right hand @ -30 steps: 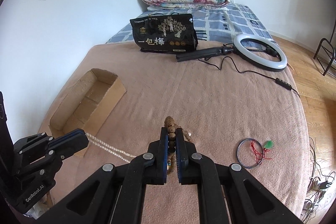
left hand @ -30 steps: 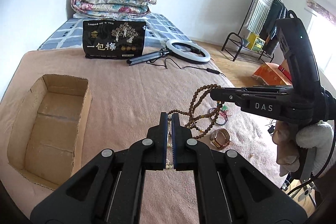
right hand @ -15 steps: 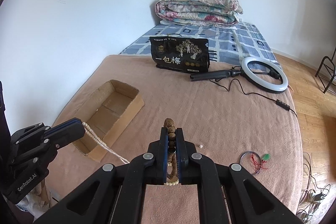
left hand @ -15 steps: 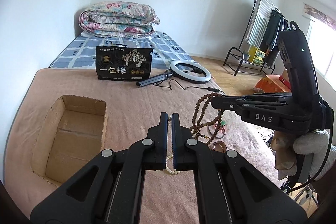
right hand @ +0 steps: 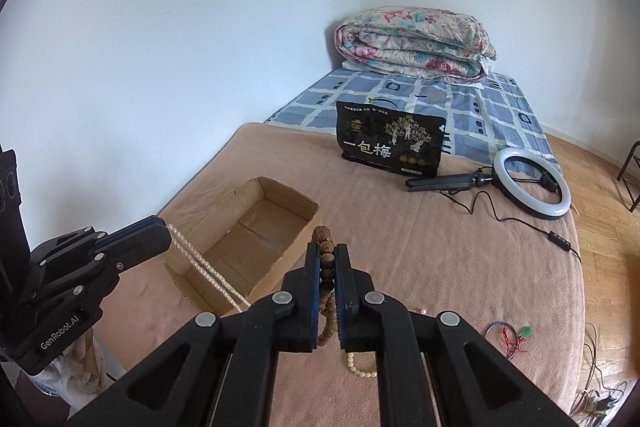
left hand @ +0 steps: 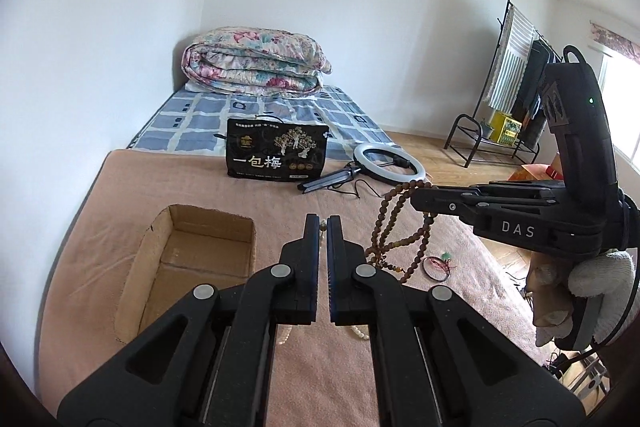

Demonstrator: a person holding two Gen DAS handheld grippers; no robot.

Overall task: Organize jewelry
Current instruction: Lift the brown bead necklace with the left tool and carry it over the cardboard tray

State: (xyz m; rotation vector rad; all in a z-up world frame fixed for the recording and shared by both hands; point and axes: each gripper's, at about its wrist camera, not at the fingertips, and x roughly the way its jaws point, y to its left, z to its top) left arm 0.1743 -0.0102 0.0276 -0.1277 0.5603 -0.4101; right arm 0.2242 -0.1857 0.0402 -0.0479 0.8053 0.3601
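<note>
My left gripper point(left hand: 323, 223) is shut on a white pearl necklace point(right hand: 200, 263), which hangs from its tip point(right hand: 160, 227) in the right wrist view. My right gripper point(right hand: 328, 251) is shut on a brown wooden bead necklace point(left hand: 394, 227), whose loops dangle from its tip point(left hand: 416, 195) in the left wrist view. Both are held above the pink blanket, to the right of an open, empty cardboard box point(left hand: 192, 259), which also shows in the right wrist view point(right hand: 248, 239). A thin bangle with red thread and a green charm point(right hand: 508, 337) lies on the blanket at the right.
A black snack bag point(left hand: 276, 155) and a ring light on a folded stand point(left hand: 384, 167) lie farther back. A folded floral quilt point(left hand: 256, 67) sits at the head of the bed. A clothes rack point(left hand: 512, 87) stands by the right wall. The blanket's right edge drops to a wooden floor.
Both grippers have risen and pulled back with their necklaces, lifting them off the blanket. The cardboard box now sits nearer the middle of both views.
</note>
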